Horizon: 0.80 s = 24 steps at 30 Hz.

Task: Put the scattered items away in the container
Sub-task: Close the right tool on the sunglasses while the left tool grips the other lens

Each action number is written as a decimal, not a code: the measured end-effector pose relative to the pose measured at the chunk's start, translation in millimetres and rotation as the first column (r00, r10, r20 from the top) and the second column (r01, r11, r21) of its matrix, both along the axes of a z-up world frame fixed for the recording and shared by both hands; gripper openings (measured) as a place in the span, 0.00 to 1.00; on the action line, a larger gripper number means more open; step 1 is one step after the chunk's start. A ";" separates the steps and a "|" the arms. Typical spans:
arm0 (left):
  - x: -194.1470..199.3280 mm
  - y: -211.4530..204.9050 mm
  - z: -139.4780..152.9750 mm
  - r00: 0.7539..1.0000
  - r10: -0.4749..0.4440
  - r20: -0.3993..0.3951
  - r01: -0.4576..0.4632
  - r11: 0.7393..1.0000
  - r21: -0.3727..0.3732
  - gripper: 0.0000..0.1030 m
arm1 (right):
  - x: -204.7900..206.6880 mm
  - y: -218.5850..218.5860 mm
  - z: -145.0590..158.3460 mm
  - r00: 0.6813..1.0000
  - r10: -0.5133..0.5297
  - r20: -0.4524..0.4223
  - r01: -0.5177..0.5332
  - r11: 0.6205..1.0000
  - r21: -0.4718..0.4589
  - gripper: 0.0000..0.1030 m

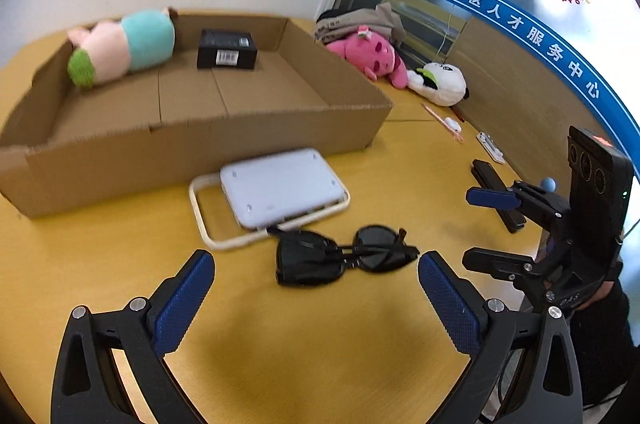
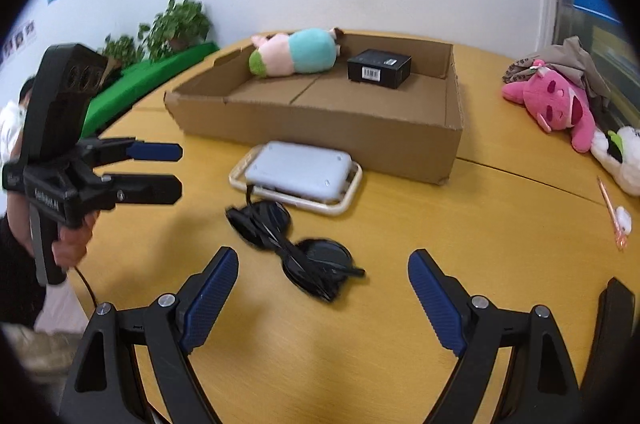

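Note:
A shallow cardboard box (image 1: pixel 248 140) (image 2: pixel 360 132) stands on the yellow table and holds a pastel plush (image 1: pixel 124 44) (image 2: pixel 296 52) and a black carton (image 1: pixel 227 49) (image 2: pixel 379 67). Folded black sunglasses (image 1: pixel 344 254) (image 2: pixel 296 248) lie in front of it, next to a grey flat device with a cream frame (image 1: pixel 280 188) (image 2: pixel 298 176). My left gripper (image 1: pixel 316 264) is open just short of the sunglasses and shows in the right wrist view (image 2: pixel 176 168). My right gripper (image 2: pixel 322 264) is open, also facing the sunglasses, and shows in the left wrist view (image 1: pixel 476 224).
On the table to the right lie a pink plush (image 1: pixel 372 54) (image 2: pixel 556 104), a white panda plush (image 1: pixel 440 82) (image 2: pixel 618 152), a pink pen (image 1: pixel 444 122) (image 2: pixel 612 220), a white clip (image 1: pixel 490 144) and a black stapler-like bar (image 1: pixel 496 192). Clothing (image 1: pixel 360 18) is heaped behind.

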<state>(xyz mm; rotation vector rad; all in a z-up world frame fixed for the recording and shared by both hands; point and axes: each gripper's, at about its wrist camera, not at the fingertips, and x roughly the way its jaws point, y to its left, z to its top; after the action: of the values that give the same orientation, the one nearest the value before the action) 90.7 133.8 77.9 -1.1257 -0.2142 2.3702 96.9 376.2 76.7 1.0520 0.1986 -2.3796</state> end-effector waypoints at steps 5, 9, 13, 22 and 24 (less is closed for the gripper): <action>-14.5 -4.8 -28.2 0.993 -0.014 0.116 0.005 0.997 0.080 0.96 | -16.3 -2.0 -27.7 0.998 0.015 0.065 -0.014 1.000 -0.011 0.85; -26.3 0.5 -41.4 0.984 -0.054 0.172 0.033 0.992 0.121 0.86 | -25.1 -18.7 -42.4 0.995 0.075 0.061 -0.074 0.997 -0.011 0.85; -33.0 7.4 -50.6 0.978 -0.073 0.195 0.051 0.992 0.115 0.75 | -39.0 -38.7 -47.4 0.988 0.148 0.043 -0.150 0.987 0.051 0.85; -40.0 -3.5 -54.5 0.976 -0.068 0.209 0.041 0.991 0.131 0.50 | -22.9 -74.2 -60.7 0.965 0.236 0.113 -0.251 0.955 0.155 0.83; -40.4 -5.4 -55.3 0.976 -0.065 0.207 0.039 0.991 0.131 0.50 | -13.6 -78.8 -58.5 0.967 0.227 0.119 -0.245 0.955 0.169 0.81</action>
<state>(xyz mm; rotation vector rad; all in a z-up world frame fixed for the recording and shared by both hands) 50.3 128.4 22.6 -1.3049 -0.3975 2.1575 83.3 297.4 18.2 1.1557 0.4871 -2.1201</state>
